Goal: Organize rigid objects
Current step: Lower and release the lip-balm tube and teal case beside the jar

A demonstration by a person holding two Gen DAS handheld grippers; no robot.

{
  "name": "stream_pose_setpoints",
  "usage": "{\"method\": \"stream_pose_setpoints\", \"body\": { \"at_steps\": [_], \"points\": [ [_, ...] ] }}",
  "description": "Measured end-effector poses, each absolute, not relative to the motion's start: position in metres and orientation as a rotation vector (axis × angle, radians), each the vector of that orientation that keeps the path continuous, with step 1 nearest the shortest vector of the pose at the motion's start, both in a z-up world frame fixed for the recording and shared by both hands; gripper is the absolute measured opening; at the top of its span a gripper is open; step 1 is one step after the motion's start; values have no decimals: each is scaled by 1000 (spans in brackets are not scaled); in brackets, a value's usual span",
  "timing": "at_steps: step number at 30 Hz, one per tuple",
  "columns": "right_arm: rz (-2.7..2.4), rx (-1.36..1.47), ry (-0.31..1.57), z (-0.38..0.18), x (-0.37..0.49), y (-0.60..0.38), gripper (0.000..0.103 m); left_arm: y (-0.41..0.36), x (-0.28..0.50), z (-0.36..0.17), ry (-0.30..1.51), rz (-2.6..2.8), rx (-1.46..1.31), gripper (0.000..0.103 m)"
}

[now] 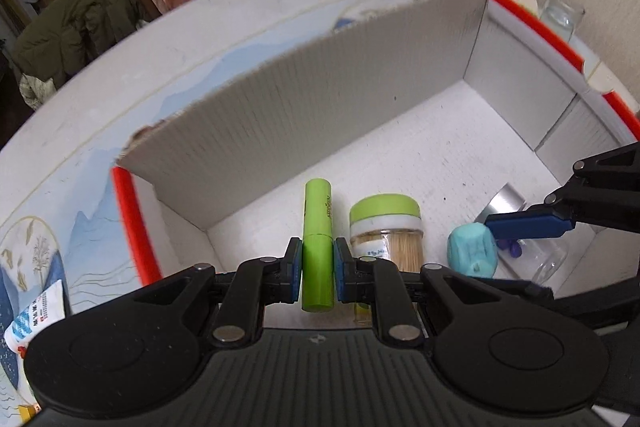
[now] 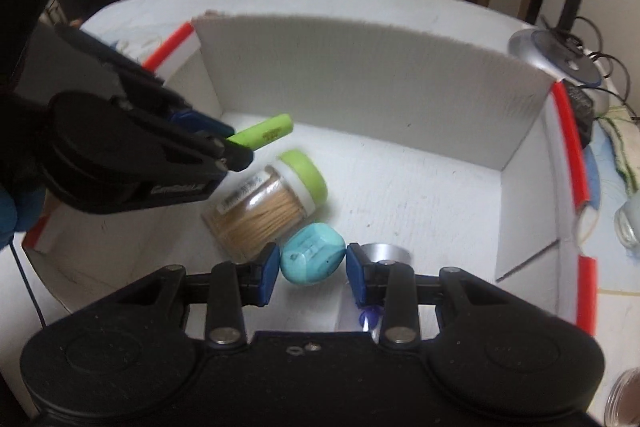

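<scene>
Clamping a green tube [image 1: 318,247] lengthwise, the left gripper [image 1: 317,269] hangs at lower centre above the box [image 1: 320,99]; the right gripper [image 2: 312,269] grips a teal block [image 2: 312,259].

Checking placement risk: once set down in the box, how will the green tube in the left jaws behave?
The green tube is a smooth cylinder, so it likely rolls if laid flat. It looks rigid between the left gripper pads. Stood upright, it seems tippy: tall and narrow.
</scene>
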State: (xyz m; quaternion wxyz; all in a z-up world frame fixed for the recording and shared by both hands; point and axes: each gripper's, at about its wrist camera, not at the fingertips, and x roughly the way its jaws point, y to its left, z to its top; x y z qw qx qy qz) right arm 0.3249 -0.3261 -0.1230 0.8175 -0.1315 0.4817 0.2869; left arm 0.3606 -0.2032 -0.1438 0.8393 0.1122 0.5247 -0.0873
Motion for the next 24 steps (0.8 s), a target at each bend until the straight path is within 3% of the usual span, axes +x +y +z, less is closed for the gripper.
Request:
{"method": "stream_pose_setpoints", "body": {
  "at_steps": [24],
  "points": [
    [624, -350, 1137, -132, 338, -313, 36, -208, 369, -162, 1257, -195, 232, 16]
  ]
}}
